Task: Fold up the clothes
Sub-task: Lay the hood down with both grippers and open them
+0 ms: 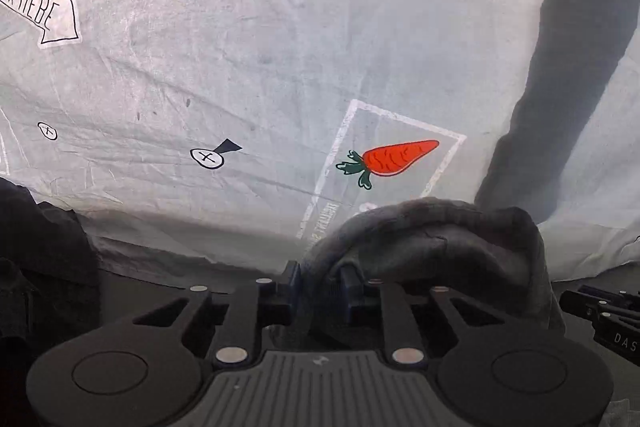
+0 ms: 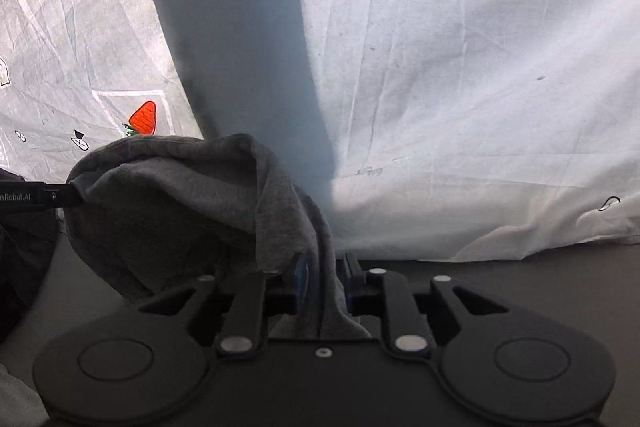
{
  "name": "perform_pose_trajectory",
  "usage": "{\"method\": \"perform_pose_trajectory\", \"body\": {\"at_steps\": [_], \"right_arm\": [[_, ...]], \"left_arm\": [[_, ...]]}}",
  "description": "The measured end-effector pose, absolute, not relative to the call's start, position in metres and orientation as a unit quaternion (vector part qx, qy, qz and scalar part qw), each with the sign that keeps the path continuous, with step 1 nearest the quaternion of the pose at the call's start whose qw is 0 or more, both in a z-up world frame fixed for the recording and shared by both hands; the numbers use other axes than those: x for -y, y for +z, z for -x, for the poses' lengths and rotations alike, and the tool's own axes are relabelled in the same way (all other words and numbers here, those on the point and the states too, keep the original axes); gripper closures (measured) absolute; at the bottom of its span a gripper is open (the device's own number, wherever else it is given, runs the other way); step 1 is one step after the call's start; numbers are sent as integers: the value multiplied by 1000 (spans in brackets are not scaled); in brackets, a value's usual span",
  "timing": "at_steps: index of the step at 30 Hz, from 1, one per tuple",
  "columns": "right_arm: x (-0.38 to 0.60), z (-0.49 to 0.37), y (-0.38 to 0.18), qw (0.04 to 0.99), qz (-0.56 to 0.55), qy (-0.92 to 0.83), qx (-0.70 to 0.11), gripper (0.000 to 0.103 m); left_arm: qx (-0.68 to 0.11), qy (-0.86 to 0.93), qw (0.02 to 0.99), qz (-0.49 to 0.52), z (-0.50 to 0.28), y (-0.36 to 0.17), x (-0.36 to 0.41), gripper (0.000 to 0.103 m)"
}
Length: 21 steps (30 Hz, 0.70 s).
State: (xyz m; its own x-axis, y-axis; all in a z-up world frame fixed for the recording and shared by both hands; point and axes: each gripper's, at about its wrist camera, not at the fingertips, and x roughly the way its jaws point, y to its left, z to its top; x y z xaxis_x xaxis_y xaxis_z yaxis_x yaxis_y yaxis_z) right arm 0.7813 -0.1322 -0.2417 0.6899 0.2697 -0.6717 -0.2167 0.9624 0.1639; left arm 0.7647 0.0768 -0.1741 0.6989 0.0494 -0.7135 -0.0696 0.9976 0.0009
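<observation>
A grey knit garment (image 1: 440, 239) hangs bunched between my two grippers above a white printed sheet (image 1: 200, 67). My left gripper (image 1: 320, 279) is shut on one edge of the garment; the cloth drapes to the right over its fingers. In the right wrist view the same grey garment (image 2: 180, 207) sags from my right gripper (image 2: 324, 275), which is shut on another edge. The left gripper (image 2: 60, 197) shows there from the side, pinching the far corner. The right gripper's tip (image 1: 592, 307) shows at the right edge of the left wrist view.
The white sheet (image 2: 460, 87) bears a red carrot print (image 1: 396, 157), a "look here" arrow (image 1: 40, 11) and small circled X marks (image 1: 207, 157). A long dark shadow (image 2: 240, 47) crosses it. Dark clothing (image 1: 36, 267) lies at the left. The sheet's near edge (image 2: 500, 251) meets a dark surface.
</observation>
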Motion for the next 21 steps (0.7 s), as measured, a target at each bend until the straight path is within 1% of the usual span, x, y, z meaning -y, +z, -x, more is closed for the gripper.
{"method": "perform_pose_trajectory", "body": {"at_steps": [1,2,3,4,8,13,16,18,19,20,21], "right_arm": [[139,-772,-245,919,-39,129,-370,67],[147,-760,-248,921,-44,122,-366,55],[158,-745,-249,923,-49,113,-365,53],[168,-729,-251,924,-54,104,-365,52],[208,-657,-265,913,-90,74,-391,52],[232,-559,-267,899,-70,57,-429,52],[238,-511,-269,889,-66,43,-450,49],[239,-484,-268,887,-63,44,-456,43],[237,-468,-266,887,-57,47,-456,37],[233,-454,-265,888,-46,52,-455,34],[229,-441,-263,888,-35,58,-455,33]], "left_arm": [[-391,32,920,25,-752,-180,-80,67],[-394,33,918,38,-738,-186,-83,57],[-402,35,914,50,-721,-190,-88,48],[-410,38,909,61,-703,-195,-93,45],[-447,53,887,105,-628,-211,-115,44],[-498,88,854,122,-520,-231,-137,44],[-516,89,843,121,-468,-234,-138,44],[-523,89,840,112,-436,-232,-135,43],[-526,87,840,107,-422,-231,-132,42],[-528,84,839,102,-411,-230,-128,40],[-531,80,838,100,-400,-229,-126,39]]}}
